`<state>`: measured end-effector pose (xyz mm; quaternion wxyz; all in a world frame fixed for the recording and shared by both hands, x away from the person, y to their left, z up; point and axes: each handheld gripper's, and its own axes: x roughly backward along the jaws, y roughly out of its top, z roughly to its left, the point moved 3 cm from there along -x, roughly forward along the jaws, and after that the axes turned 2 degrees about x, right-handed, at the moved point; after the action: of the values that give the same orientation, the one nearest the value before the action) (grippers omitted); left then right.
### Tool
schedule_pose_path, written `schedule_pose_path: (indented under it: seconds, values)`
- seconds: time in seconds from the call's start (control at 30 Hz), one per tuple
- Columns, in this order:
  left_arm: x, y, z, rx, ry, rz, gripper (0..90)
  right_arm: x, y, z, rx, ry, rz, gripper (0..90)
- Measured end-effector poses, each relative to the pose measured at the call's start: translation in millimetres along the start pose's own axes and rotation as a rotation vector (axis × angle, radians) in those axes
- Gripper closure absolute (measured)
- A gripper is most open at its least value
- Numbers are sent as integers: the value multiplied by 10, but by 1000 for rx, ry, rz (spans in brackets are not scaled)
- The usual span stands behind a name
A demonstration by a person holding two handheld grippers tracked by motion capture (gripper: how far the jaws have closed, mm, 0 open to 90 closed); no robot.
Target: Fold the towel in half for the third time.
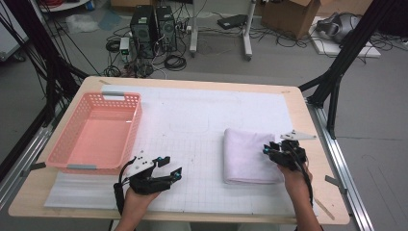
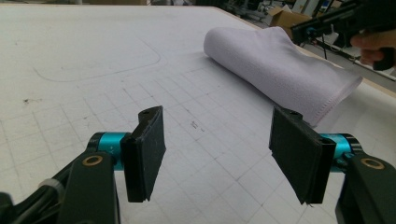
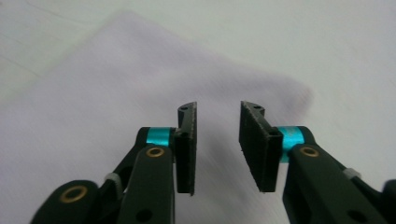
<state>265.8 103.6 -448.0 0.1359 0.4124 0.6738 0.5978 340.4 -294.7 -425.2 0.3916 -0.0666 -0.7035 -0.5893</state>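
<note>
folded towel [image 1: 250, 156] lies near the table's right edge, long axis front-to-back; right gripper [image 1: 272, 150] at its right side, jaws part open, empty; left gripper [image 1: 168, 168] well apart, wide, empty.

The folded towel [image 1: 250, 155] is pale lilac-white. The basket [image 1: 96, 130] is salmon pink with a perforated lattice. A white mat [image 1: 202, 120] printed with a faint grey grid covers the light wood desk [image 1: 308, 125]. Both grippers' fingers [image 2: 144, 149] are black with turquoise collars.
</note>
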Motion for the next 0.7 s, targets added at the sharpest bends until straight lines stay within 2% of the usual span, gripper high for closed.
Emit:
schedule_pose_path:
  seconds: [0.07, 0.17, 0.3, 0.4, 0.57, 0.7]
  values:
    - [1, 0, 6, 2, 0, 2, 360, -116, 125, 95, 21, 8, 7, 646]
    - [-1, 0, 2, 3, -2, 1, 360, -323, 244, 212, 54, 6, 46, 672]
    - [-4, 0, -3, -1, -1, 0, 360, -602, 278, 290, 67, 8, 116, 668]
    - [-3, 1, 8, 2, 0, 1, 360, -711, 318, 370, 76, 43, 105, 637]
    - [1, 2, 24, 3, -1, -3, 358, -805, 354, 497, 127, 88, 85, 633]
    - [-7, 7, 10, 5, -6, -6, 351, -821, 358, 512, 121, 145, 59, 592]
